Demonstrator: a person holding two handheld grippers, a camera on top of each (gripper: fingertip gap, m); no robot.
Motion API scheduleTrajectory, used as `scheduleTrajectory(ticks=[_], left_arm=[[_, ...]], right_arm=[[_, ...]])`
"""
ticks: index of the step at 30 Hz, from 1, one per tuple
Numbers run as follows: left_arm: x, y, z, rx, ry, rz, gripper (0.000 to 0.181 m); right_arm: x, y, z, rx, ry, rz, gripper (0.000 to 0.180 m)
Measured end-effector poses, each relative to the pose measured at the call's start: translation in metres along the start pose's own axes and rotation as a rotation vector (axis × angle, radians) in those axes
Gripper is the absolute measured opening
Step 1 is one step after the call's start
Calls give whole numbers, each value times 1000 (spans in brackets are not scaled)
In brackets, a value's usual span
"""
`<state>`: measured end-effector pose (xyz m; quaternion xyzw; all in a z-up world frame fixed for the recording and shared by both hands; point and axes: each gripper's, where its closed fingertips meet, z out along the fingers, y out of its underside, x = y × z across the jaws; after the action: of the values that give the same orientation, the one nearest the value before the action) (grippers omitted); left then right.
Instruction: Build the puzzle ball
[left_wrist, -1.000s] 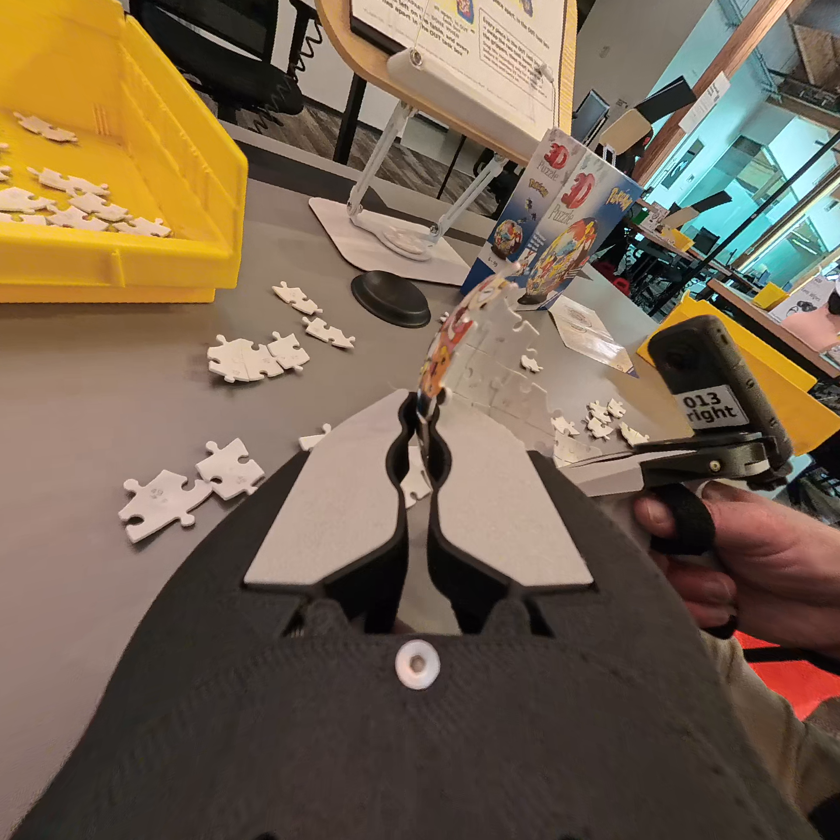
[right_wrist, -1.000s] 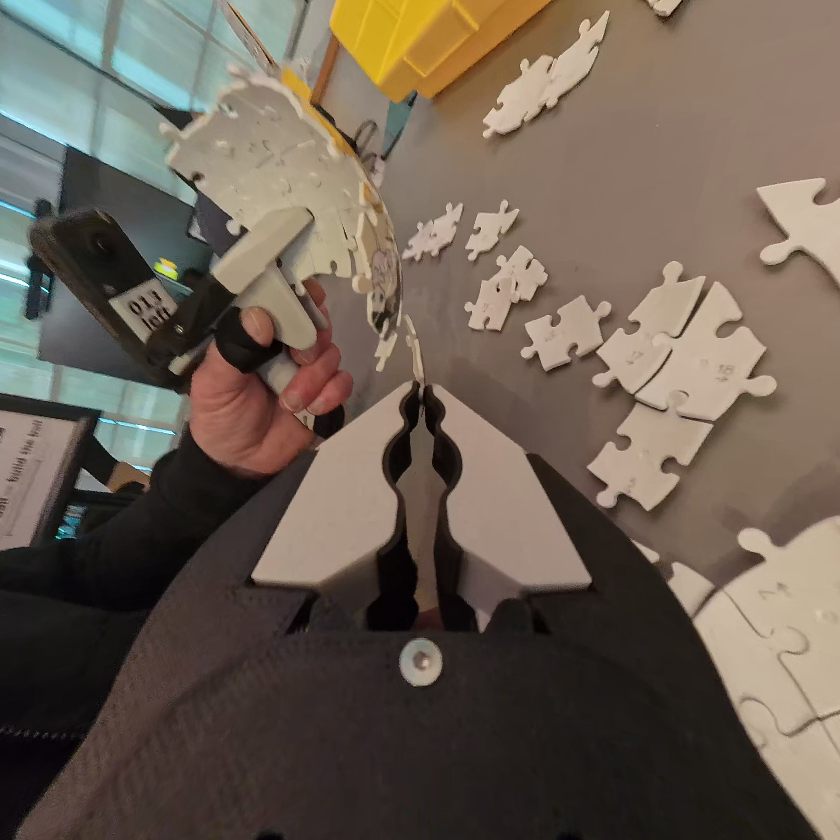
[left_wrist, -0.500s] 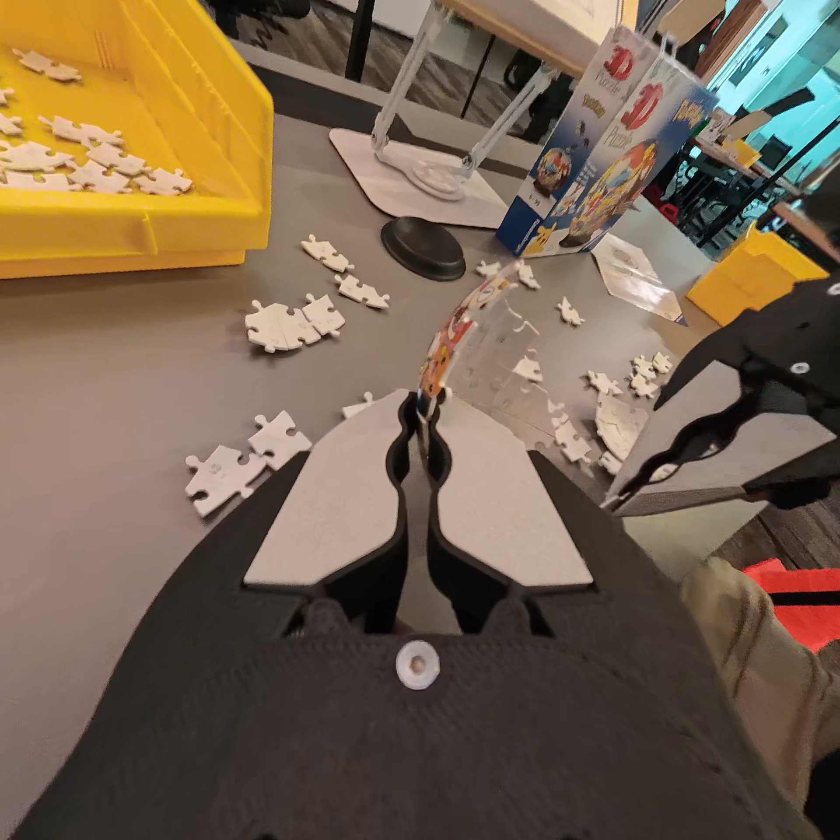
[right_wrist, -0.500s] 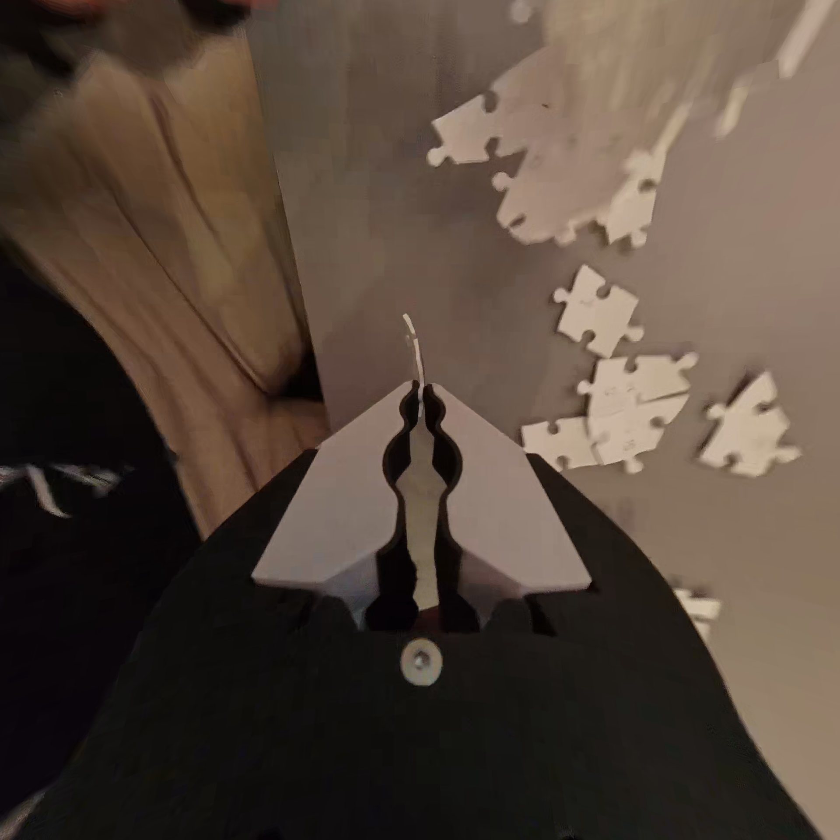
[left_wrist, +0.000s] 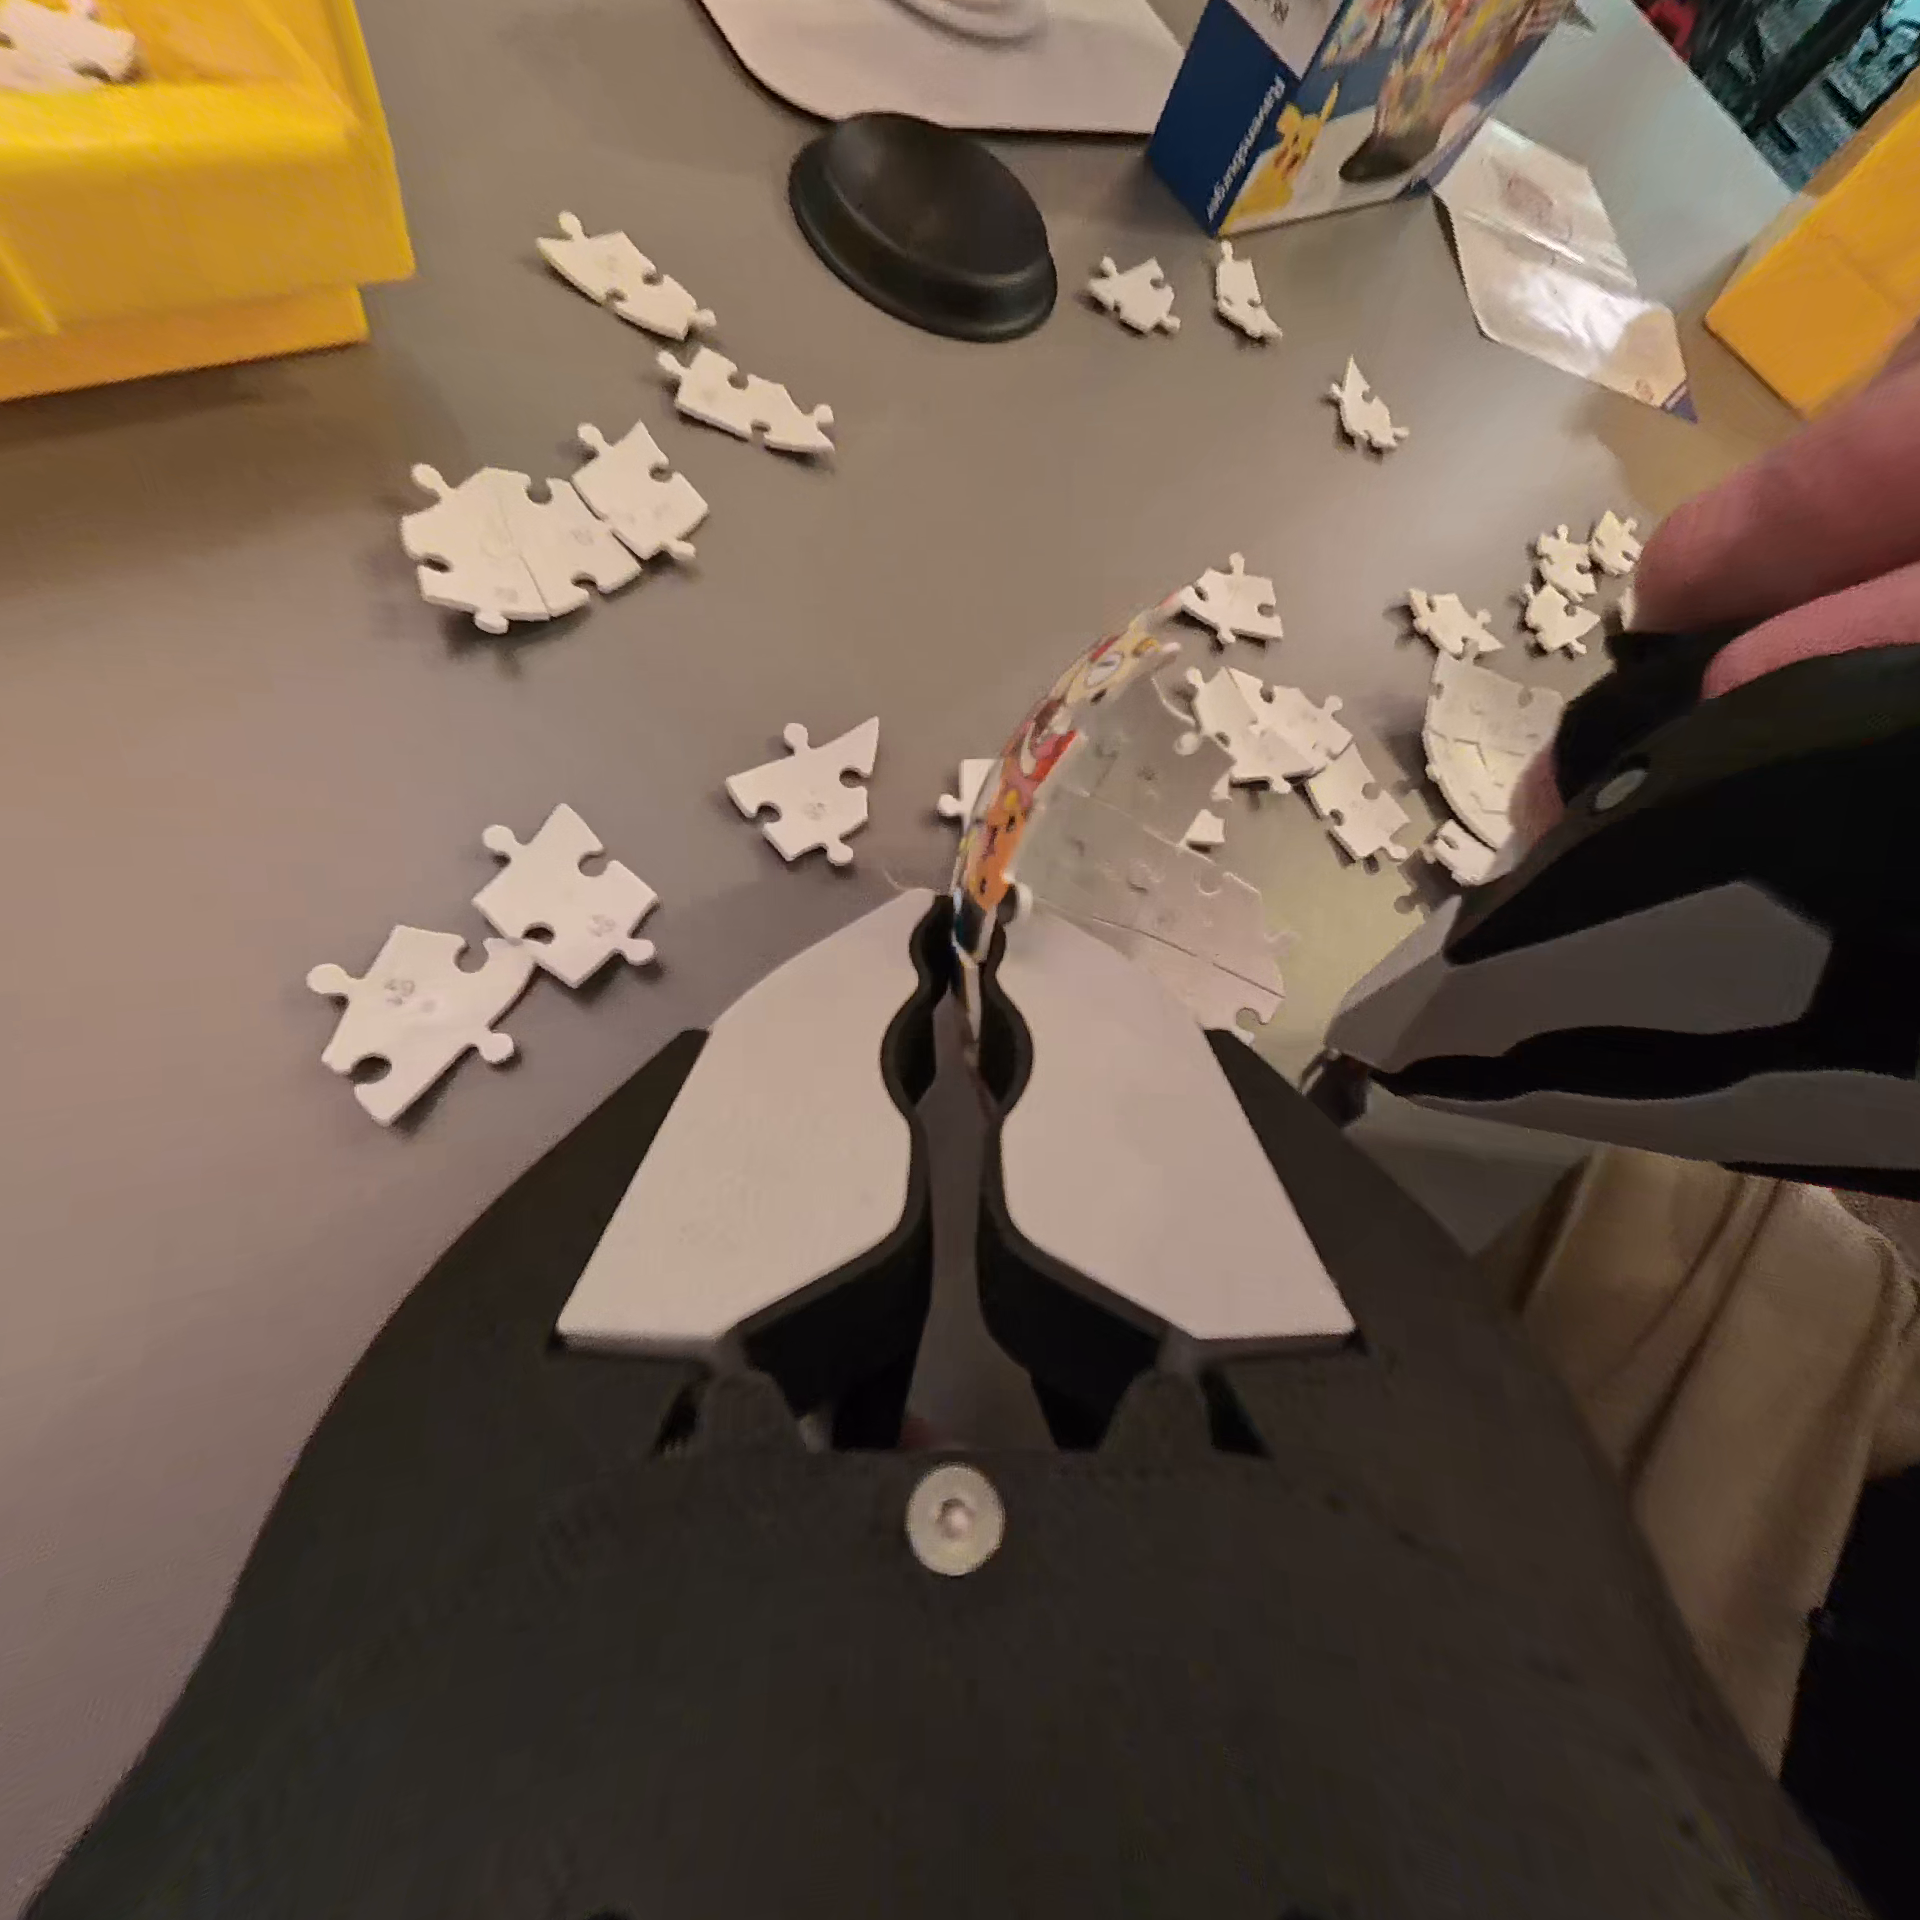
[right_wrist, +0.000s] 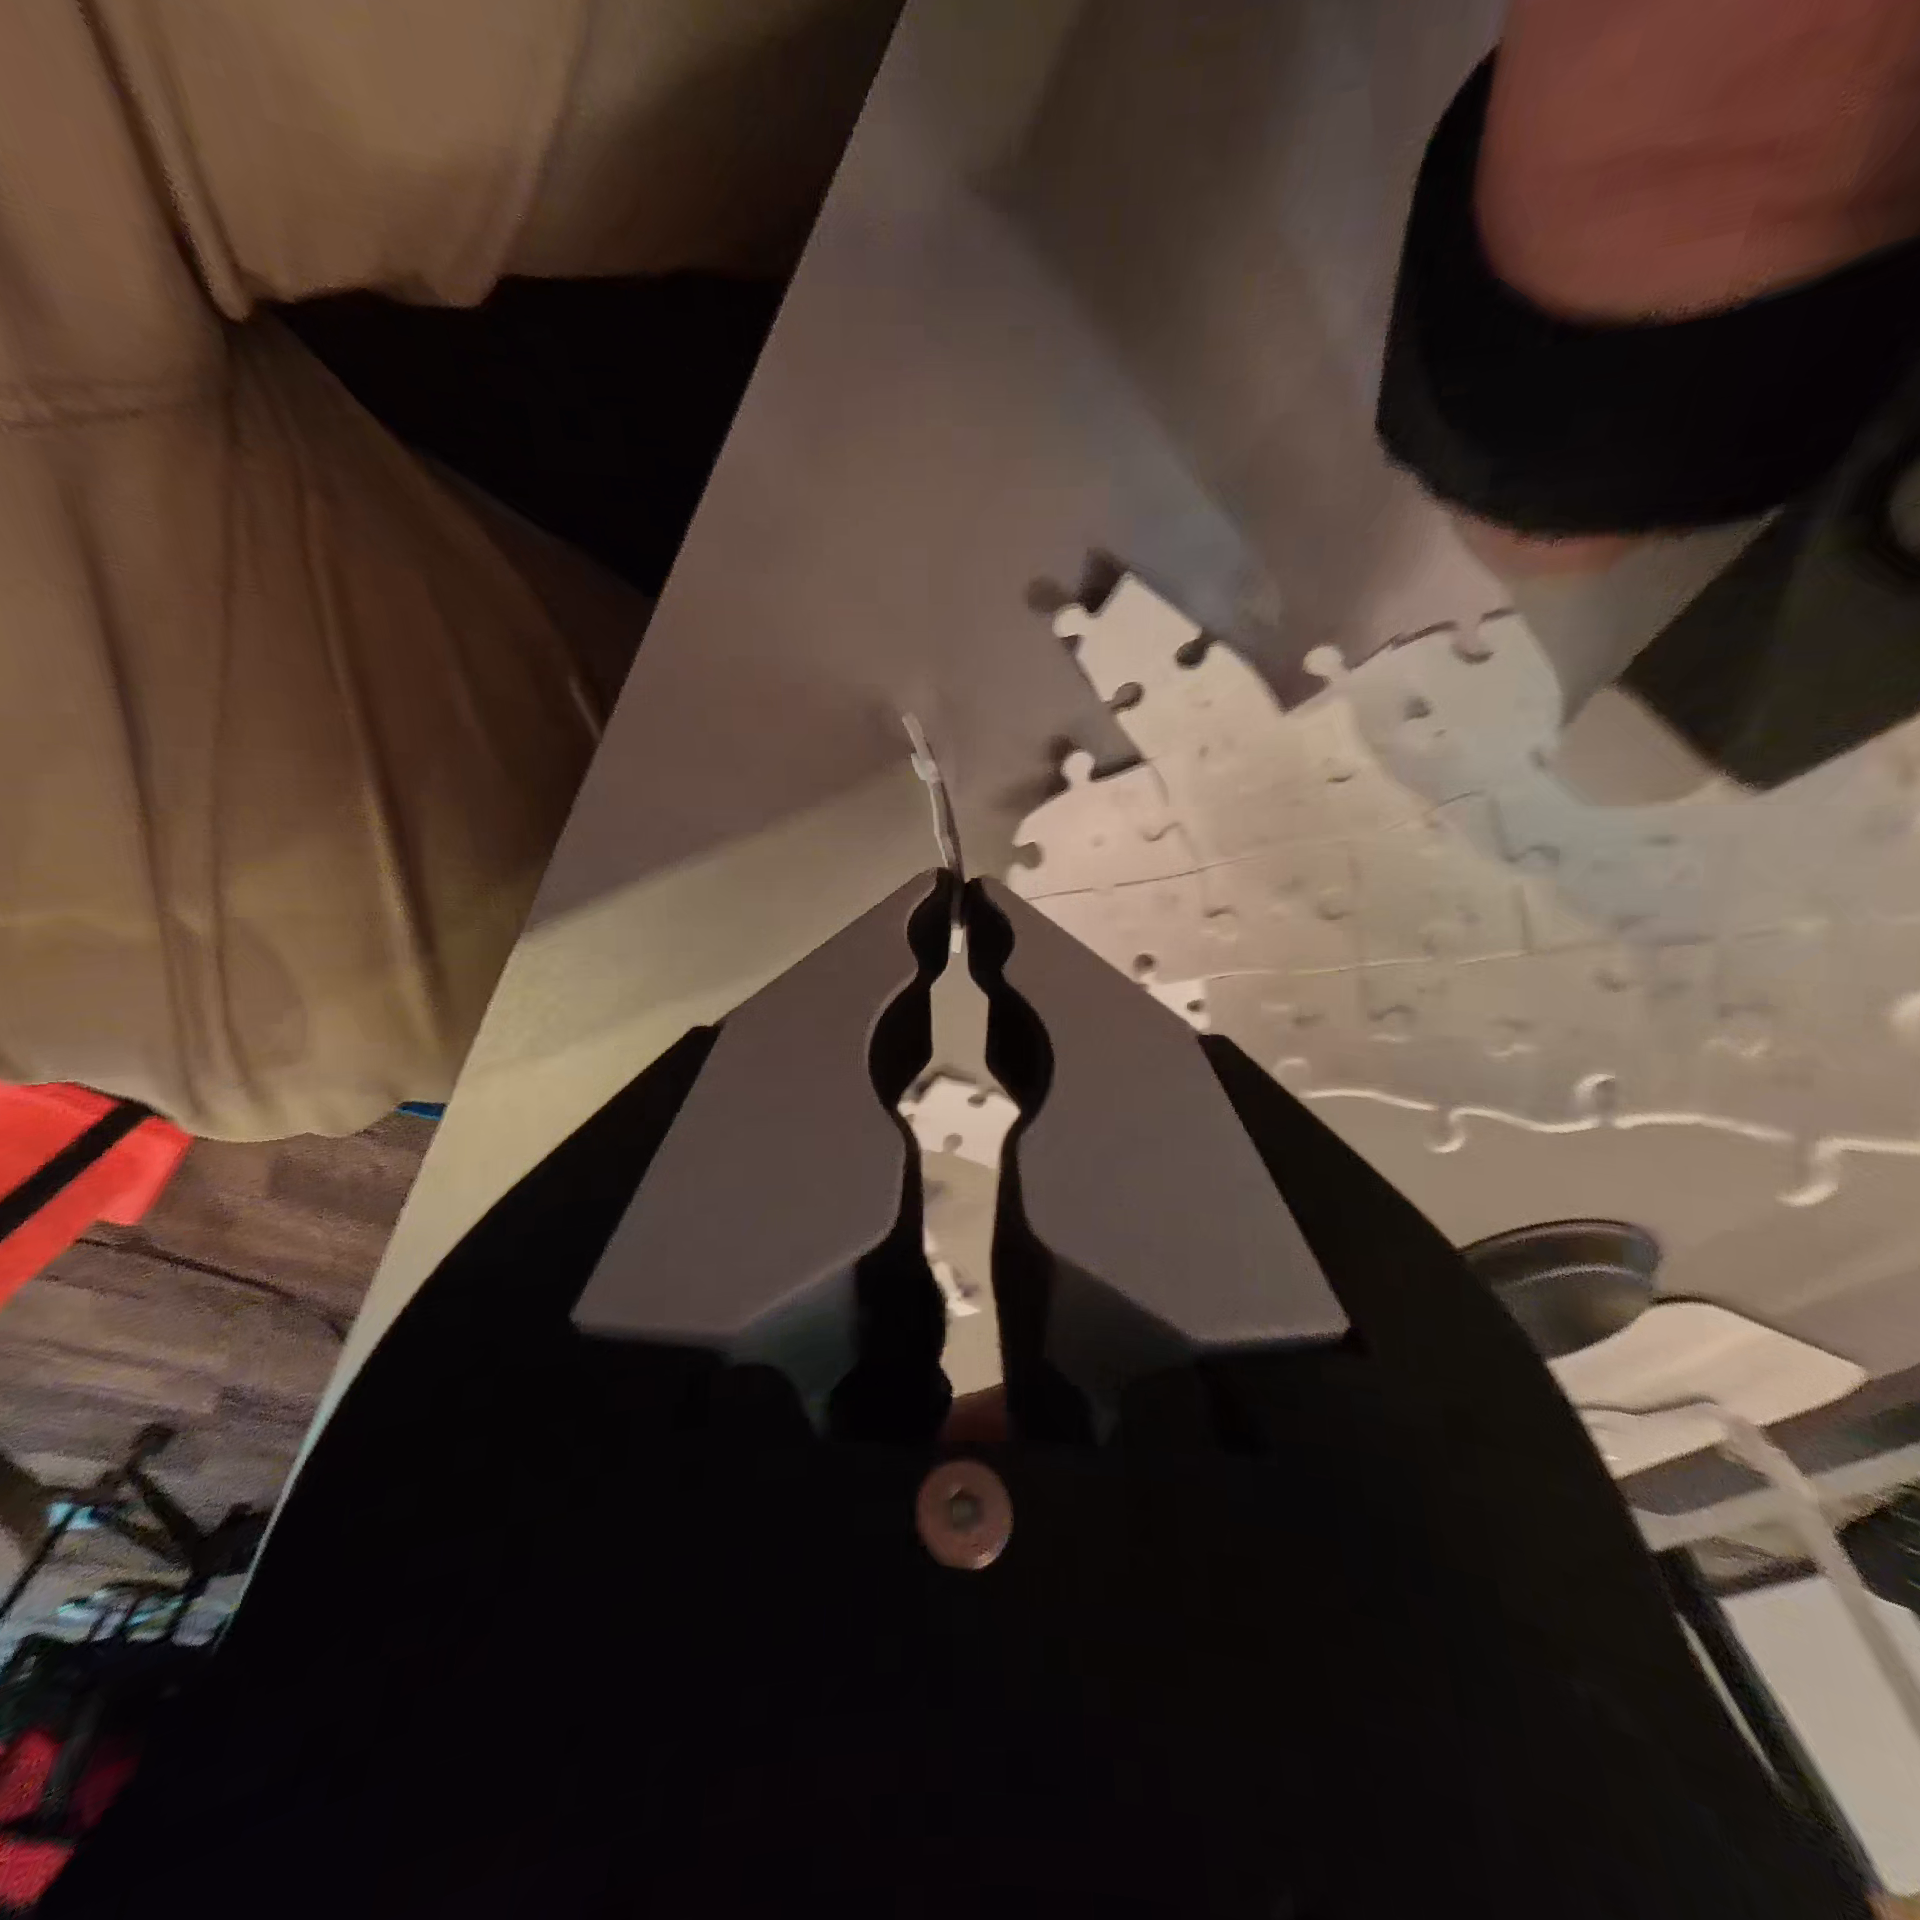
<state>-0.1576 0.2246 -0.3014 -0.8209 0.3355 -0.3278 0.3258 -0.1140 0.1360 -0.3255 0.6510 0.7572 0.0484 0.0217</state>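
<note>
I find my left gripper (left_wrist: 971, 925) clamped tight on the curved ball section (left_wrist: 1117, 842), held above the grey table (left_wrist: 208, 727). My right gripper (right_wrist: 956, 899) pinches one loose piece (right_wrist: 932, 795) edge-on beside that section's white underside

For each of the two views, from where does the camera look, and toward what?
Left wrist view: sits on the left tongs, looks down at the grey table with loose pieces; a hand shows.
Right wrist view: sits on the right tongs, gripping a single piece, faces the table edge; a hand shows.
Shared: the curved puzzle shell.
</note>
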Motion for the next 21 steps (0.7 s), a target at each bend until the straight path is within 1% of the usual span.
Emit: scheduleTrajectory(ticks=[3,4,8,10,11,13,15,17,21], left_arm=[[3,2,2,-15,16,3,3],[3,3,3,-21,17,6,3],[3,5,4,-26,17,6,3],[3,6,5,-28,17,5,3],[3,6,5,-29,16,5,3],[3,6,5,-29,15,5,3],[2,7,5,-33,10,12,3],[1,7,6,-35,8,12,3],[0,7,6,-37,0,16,3]], right_arm=[[9,-5,2,-9,52,-32,3],[11,-8,1,7,66,-35,12],[16,-13,-2,75,120,-9,24],[20,-7,-6,83,145,35,21],[19,-5,-9,107,149,74,18],[9,-10,-17,216,108,201,12],[-3,-15,-17,310,43,387,11],[-12,-17,-10,362,-3,555,11],[-20,-24,8,457,-45,747,9]])
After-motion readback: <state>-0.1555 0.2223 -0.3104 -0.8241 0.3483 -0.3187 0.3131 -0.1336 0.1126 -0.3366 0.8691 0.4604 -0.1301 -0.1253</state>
